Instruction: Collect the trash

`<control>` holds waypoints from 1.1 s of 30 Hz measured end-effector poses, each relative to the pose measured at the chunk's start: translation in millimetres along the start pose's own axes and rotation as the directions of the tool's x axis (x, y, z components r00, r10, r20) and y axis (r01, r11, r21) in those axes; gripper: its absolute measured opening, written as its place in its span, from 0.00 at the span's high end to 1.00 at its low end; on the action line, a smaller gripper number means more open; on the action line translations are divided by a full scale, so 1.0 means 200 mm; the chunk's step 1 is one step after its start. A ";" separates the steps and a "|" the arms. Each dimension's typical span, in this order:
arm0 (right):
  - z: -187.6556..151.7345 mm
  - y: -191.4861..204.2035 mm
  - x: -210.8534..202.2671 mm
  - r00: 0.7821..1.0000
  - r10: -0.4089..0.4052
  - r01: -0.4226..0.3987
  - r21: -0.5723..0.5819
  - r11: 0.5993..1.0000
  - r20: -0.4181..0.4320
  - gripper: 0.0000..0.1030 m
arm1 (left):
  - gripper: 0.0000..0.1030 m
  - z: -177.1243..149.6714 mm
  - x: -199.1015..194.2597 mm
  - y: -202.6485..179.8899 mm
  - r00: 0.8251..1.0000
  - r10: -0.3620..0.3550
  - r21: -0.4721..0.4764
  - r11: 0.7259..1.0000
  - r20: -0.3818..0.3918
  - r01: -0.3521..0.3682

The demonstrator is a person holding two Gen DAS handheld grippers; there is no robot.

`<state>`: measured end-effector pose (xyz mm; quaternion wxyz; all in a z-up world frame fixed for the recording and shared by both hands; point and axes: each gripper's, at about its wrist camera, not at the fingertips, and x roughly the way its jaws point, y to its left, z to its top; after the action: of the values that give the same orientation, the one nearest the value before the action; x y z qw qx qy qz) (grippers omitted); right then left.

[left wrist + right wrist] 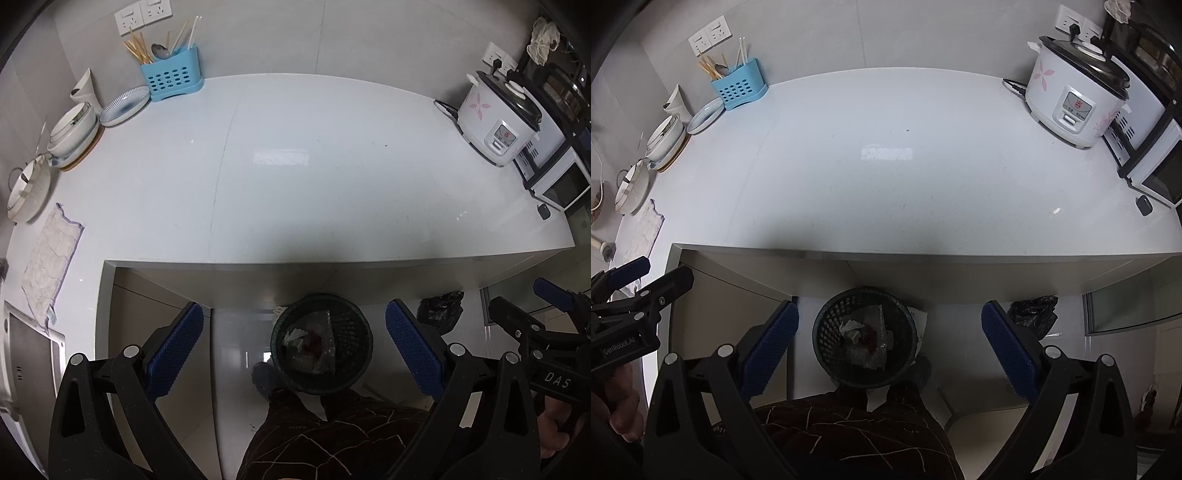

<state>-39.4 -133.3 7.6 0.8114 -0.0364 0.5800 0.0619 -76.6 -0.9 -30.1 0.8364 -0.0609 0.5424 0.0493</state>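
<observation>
- Left wrist view: patterned trousers [325,439] fill the near edge, between the black arms of the left gripper [293,347], whose blue pads [177,347] stand wide apart with nothing between them, so it is released.
- Just beyond, on the floor under the counter's near edge, sits the bin [320,343], a dark mesh basket already holding crumpled paper, clear film and something red.
- Right gripper [546,299] shows at the right edge; from here I cannot tell how its jaws stand.
- Judgement: the trash looks gathered, so the step in hand is a last scan of the counter [295,166]; keep both grippers high and level, and look for small scraps such as the dark speck [386,145] on the far right part.
- Counter is white and glossy, with bowls [74,129] and a blue rack [171,79] at far left, a cloth [48,262] near left, and a cooker [498,118] at far right.
- Right wrist view: same trousers nearest, and the right gripper's pads [772,347] are likewise spread and empty.
- Bin [864,338] lies between them, below the counter edge; a black bag [1034,314] slumps on the floor to its right.
- Small white fleck [1057,211] lies near the counter's right front; it may need a careful pinch.
- Walls are grey tile with sockets [709,35].
</observation>
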 end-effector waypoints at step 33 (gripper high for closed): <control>0.00 -0.01 -0.01 1.000 -0.003 0.003 0.004 1.000 0.005 0.07 | 0.06 -0.01 0.01 -0.04 1.000 -0.010 0.006 1.000 -0.002 0.010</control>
<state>-40.1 -136.4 8.9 0.8129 -0.0353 0.5782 0.0597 -76.1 -9.7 -33.0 0.8363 -0.0610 0.5431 0.0434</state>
